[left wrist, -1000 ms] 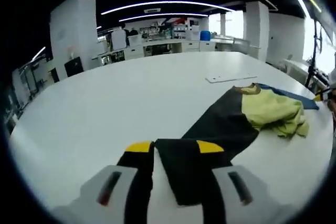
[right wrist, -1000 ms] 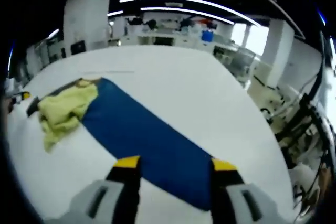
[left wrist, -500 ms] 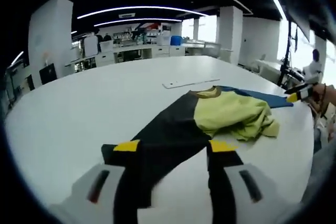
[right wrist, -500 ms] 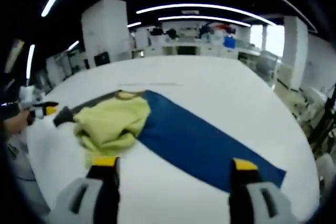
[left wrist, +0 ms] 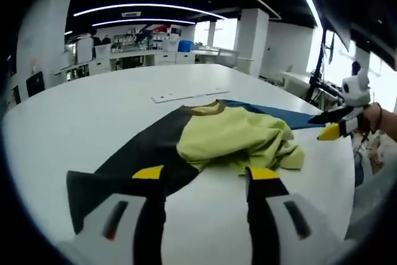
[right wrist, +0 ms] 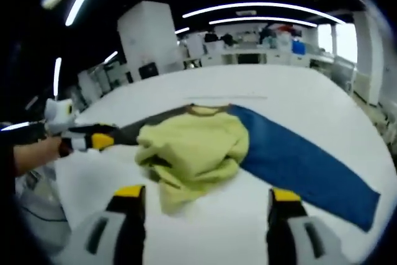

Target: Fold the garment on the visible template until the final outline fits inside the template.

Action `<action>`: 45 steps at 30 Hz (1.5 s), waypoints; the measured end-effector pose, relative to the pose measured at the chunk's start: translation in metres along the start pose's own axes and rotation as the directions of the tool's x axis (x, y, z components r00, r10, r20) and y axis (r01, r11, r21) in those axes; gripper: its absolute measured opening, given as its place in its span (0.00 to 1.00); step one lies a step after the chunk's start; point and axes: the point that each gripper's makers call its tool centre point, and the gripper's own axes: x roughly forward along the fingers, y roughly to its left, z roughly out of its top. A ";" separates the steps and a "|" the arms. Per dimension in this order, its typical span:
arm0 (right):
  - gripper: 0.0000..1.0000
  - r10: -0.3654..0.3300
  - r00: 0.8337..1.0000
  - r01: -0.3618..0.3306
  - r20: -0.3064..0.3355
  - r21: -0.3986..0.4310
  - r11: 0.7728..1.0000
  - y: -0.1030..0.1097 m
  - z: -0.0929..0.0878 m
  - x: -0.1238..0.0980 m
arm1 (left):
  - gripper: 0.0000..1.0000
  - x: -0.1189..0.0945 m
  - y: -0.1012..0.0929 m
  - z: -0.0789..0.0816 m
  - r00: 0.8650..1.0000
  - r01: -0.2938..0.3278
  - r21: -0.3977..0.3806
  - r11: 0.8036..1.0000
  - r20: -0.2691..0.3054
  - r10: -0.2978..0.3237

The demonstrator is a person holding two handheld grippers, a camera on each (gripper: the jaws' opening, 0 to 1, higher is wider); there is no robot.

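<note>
A garment lies on the white table [left wrist: 93, 110]. Its yellow-green body [left wrist: 236, 138] is crumpled in a heap. A black sleeve [left wrist: 124, 159] stretches flat to one side and a blue sleeve [left wrist: 279, 113] to the other. My left gripper [left wrist: 206, 175] hovers open, short of the body's near edge, with nothing between its fingers. In the right gripper view the body [right wrist: 192, 147] sits ahead, the blue sleeve [right wrist: 298, 159] runs right and the black sleeve [right wrist: 149, 125] runs left. My right gripper [right wrist: 208, 193] is open and holds nothing. A flat pale template strip [left wrist: 186, 95] lies beyond the collar.
The right gripper [left wrist: 335, 127], held by a hand, enters the left gripper view from the right, near the blue sleeve. The left gripper [right wrist: 87, 139] shows at left in the right gripper view, by the black sleeve. Desks, pillars and shelves stand beyond the table's far edge.
Both grippers have drawn back from the sleeve ends and turned toward the crumpled body. Their jaws stand wider apart than a second ago. The garment lies as before.
</note>
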 end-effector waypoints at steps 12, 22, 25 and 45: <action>0.51 0.080 0.995 -0.081 -0.059 -0.020 0.997 0.040 -0.032 0.017 | 0.34 0.024 -0.027 -0.019 0.998 0.056 0.049 0.997 -0.034 -0.054; 0.36 0.077 0.995 -0.077 -0.058 0.005 0.997 0.044 -0.036 0.030 | 0.23 0.042 -0.036 -0.026 0.996 0.080 0.024 0.997 -0.048 -0.079; 0.31 0.068 0.996 -0.068 -0.056 0.008 0.998 0.042 -0.036 0.033 | 0.20 0.048 -0.038 -0.027 0.996 0.077 0.011 0.997 -0.053 -0.076; 0.06 0.027 0.999 -0.026 -0.038 0.029 0.999 0.035 -0.035 0.043 | 0.01 0.071 -0.040 -0.031 0.992 0.084 -0.014 0.996 -0.093 -0.085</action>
